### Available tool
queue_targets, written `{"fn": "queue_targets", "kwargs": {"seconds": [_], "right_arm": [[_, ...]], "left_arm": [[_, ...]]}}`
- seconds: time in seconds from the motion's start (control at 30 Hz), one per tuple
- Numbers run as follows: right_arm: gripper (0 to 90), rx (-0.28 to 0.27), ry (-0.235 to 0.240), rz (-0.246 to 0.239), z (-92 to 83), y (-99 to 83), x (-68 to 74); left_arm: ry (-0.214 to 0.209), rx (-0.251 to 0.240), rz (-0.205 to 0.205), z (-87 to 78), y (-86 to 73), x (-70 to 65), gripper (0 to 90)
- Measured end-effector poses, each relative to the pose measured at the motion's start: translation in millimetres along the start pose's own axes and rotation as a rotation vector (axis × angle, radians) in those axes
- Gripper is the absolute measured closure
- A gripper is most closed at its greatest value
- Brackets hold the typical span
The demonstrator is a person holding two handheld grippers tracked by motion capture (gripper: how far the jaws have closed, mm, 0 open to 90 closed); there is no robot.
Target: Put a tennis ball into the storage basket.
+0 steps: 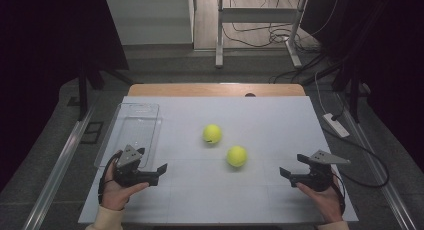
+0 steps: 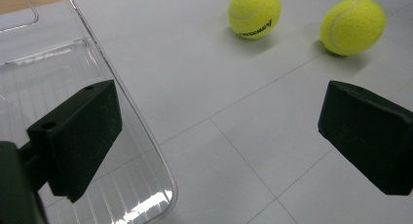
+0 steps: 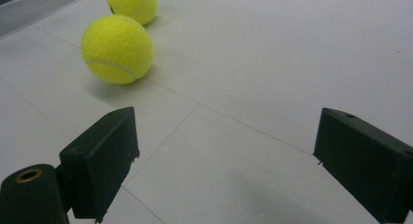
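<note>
Two fuzzy yellow tennis balls sit mid tabletop [image 1: 280, 115], near each other, not touching: far ball [image 1: 212, 134] slightly left, near ball [image 1: 236, 156] slightly right. Felt nap and curved white seams show clearly; the far ball carries small dark print, too small to read in the left gripper view. Tabletop is matte white, flat, with thin seam lines forming panels; a wood strip shows along its far edge. Clear plastic tray [image 1: 155, 121] lies at the left side, rectangular, rounded corners, ribbed floor, glossy glare at its near corner; its near end is partly hidden behind the left gripper [image 1: 161, 169] in the high view. Left gripper sits at near left, fingers [image 2: 80, 136] released, spread wide, nothing between them; one finger hangs over the tray rim. Right gripper [image 1: 285, 172] sits at near right, fingers [image 3: 102, 158] released too, bare tabletop between them. Fingers are blocky matte black wedges, faintly scuffed, cut off by the frame edges in both gripper views. Both balls lie well apart from either gripper. Surroundings beyond the tabletop are dark, hard to make out.
</note>
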State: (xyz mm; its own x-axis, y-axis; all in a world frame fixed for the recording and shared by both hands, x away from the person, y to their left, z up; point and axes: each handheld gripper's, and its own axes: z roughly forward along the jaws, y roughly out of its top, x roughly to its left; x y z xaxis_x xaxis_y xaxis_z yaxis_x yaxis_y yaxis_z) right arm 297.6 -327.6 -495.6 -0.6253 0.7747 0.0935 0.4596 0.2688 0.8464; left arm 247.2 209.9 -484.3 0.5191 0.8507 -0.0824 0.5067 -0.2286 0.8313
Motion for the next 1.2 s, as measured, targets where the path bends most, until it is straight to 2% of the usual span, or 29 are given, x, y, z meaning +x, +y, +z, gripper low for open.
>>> {"fn": "queue_targets", "kwargs": {"seconds": [0.2, 0.33, 0.4, 0.6, 0.8, 1.0, 1.2], "right_arm": [[9.7, -0.004, -0.002, 0.004, 0.3, -0.4, -0.9], [10.0, -0.002, -0.003, 0.003, 1.6, -0.5, 0.2], [10.4, -0.004, 0.002, 0.003, 2.7, -0.6, 0.1], [10.7, -0.003, 0.01, 0.009, 3.7, -0.1, -3.1], [10.8, 0.009, 0.027, 0.011, 6.5, -1.6, -2.4], [11.4, 0.016, 0.035, 0.003, 10.2, -3.0, 0.8], [11.6, 0.031, 0.037, 0.005, 12.6, -2.9, 2.2]], "left_arm": [[-0.005, 0.01, -0.009, -0.1, -1.9, 1.1, 3.2], [0.009, 0.011, -0.024, -1.5, -3.0, 3.1, 2.4], [0.026, 0.004, -0.048, -2.9, -2.8, 4.6, 2.8], [0.046, 0.002, -0.055, -5.4, -3.9, 4.7, 3.6], [0.035, 0.014, -0.048, -6.6, -0.4, 4.8, 4.5], [0.032, 0.027, -0.071, -6.2, 3.7, 6.5, 4.5], [0.027, 0.031, -0.058, -9.7, 12.4, 3.3, 4.6]]}}
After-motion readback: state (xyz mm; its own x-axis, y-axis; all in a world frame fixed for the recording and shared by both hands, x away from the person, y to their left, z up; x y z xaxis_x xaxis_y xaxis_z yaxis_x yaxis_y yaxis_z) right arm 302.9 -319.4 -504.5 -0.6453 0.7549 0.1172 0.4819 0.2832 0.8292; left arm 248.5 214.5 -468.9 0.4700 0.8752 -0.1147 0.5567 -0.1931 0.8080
